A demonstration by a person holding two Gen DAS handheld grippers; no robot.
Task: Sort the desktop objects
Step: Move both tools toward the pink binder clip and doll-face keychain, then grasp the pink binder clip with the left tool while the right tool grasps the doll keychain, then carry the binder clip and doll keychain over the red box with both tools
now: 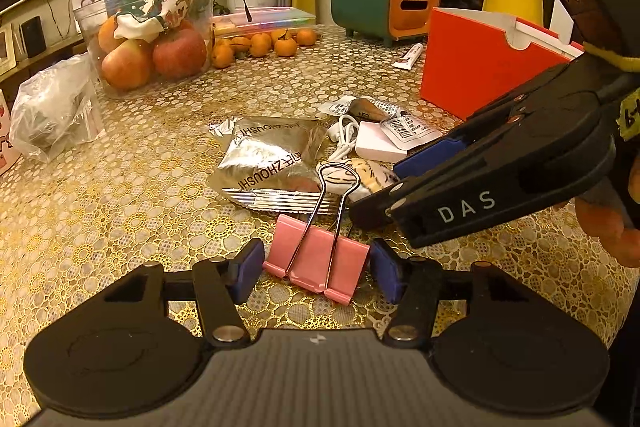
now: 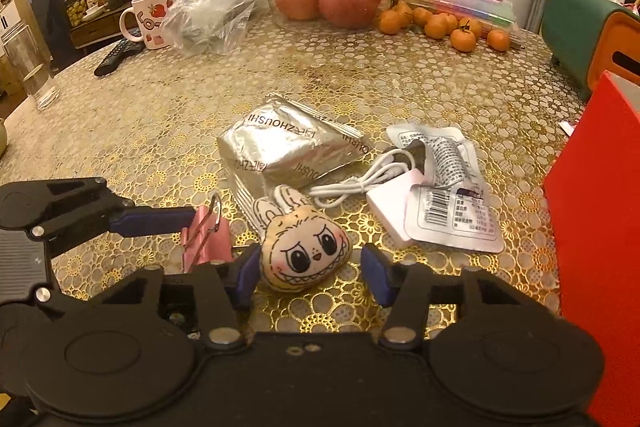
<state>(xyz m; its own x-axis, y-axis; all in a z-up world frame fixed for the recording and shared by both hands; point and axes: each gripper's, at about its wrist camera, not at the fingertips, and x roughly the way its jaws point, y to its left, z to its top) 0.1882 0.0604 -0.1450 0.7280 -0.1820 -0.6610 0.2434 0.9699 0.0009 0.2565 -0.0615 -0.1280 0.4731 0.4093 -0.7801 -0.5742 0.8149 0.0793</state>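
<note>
Two claws apart | left claw (image 1: 316, 269) straddles pink clip (image 1: 316, 263) | right claw (image 2: 308, 273) straddles plush (image 2: 306, 247)

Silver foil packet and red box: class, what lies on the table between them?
Between the silver foil packet and the red box lie a coiled white cable, a white block and a clear labelled sachet, clearest in the right wrist view.

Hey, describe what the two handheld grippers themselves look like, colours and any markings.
Both are matte black plastic. The left gripper and right gripper each have two linkage arms with silver pivot pins and dark blue fingertip pads. From the left camera, the right one shows white "DAS" lettering, a yellow label, and a green indicator light on its body.
</note>
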